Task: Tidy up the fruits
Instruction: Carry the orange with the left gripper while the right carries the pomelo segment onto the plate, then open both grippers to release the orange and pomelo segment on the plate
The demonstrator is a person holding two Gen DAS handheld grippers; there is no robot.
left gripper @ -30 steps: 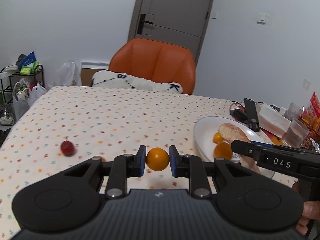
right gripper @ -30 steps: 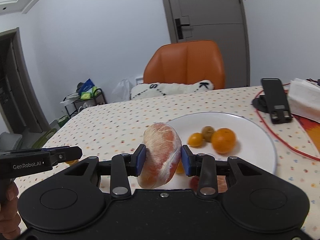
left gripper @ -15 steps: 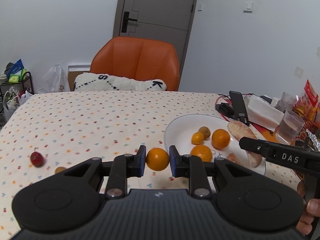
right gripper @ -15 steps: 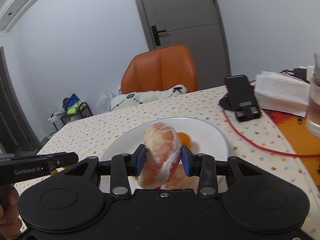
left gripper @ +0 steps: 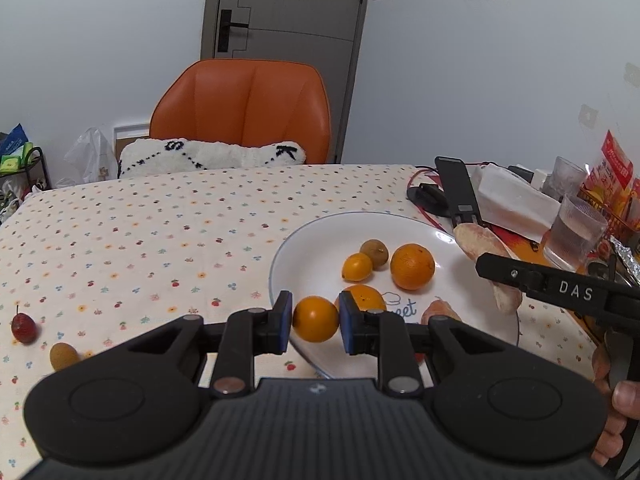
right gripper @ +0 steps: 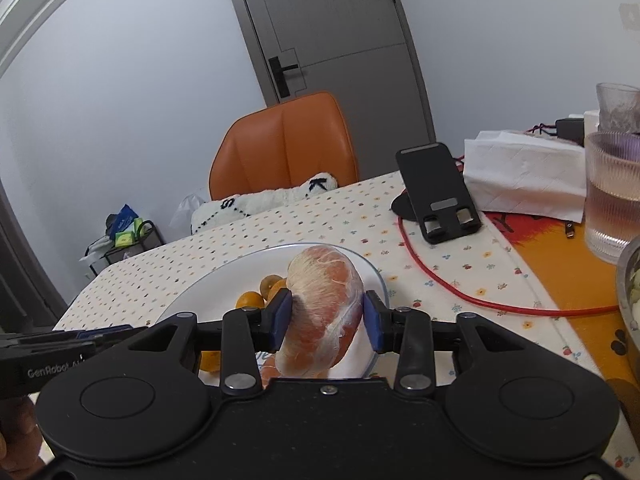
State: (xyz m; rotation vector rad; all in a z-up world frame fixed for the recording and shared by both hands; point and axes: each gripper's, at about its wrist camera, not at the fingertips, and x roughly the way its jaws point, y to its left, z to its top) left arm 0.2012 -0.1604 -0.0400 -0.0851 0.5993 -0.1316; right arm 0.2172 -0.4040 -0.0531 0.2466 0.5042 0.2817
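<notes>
Orange round citrus fruit sits clamped in left gripper above white plate's near rim. Right gripper grips peeled pink pomelo segment, long axis tilted upright, over plate's right edge; bench beyond lies open.

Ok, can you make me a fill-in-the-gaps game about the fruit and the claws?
1. The left claw is holding a small ____ fruit.
2. The right claw grips a peeled grapefruit segment above the white ____.
3. The red strawberry lies on the ____, off the plate.

Missing words: orange; plate; tablecloth
</notes>
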